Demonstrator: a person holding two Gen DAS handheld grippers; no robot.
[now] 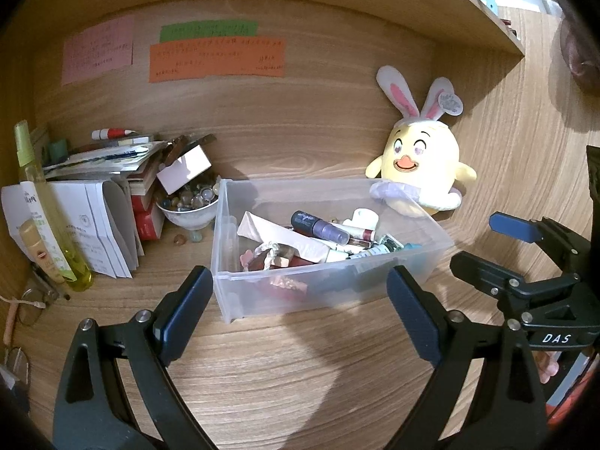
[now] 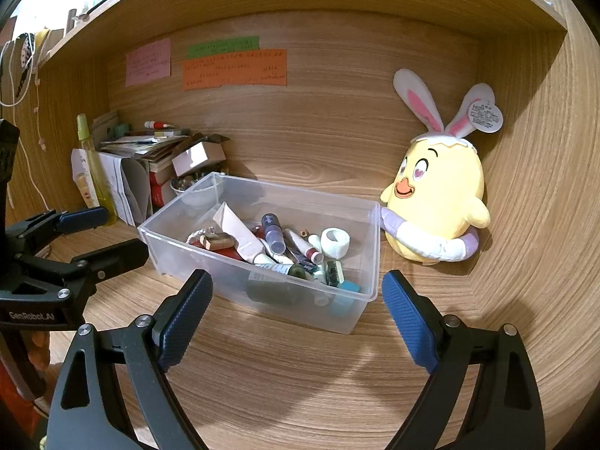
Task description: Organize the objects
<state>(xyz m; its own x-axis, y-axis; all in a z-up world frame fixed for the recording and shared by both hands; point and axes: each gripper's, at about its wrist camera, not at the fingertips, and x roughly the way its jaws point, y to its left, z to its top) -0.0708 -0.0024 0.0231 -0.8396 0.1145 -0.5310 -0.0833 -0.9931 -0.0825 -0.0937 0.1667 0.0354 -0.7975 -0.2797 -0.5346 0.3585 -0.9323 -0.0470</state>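
Observation:
A clear plastic bin (image 1: pixel 262 296) (image 2: pixel 195 258) stands on the wooden desk in an alcove. Small cosmetics fill it: a purple-capped bottle (image 1: pixel 318 225) (image 2: pixel 273 232), a white tube (image 2: pixel 240 236), a white tape roll (image 2: pixel 335 240) and several small items. My left gripper (image 1: pixel 300 315) (image 2: pixel 101 236) hangs open just short of the bin's near wall, nothing between its fingers. My right gripper (image 2: pixel 296 318) (image 1: pixel 491 247) is open too, empty, in front of the bin's right corner. A yellow plush chick with rabbit ears (image 1: pixel 423 165) (image 2: pixel 438 195) leans behind the bin's right end.
Left of the bin lie a pile of papers and books (image 1: pixel 101 172), a white bowl of glass beads (image 1: pixel 187 202), a yellow spray bottle (image 1: pixel 45 217) and spectacles (image 1: pixel 30 307). Coloured notes (image 1: pixel 215 60) stick to the back wall. A shelf (image 1: pixel 487 18) runs overhead.

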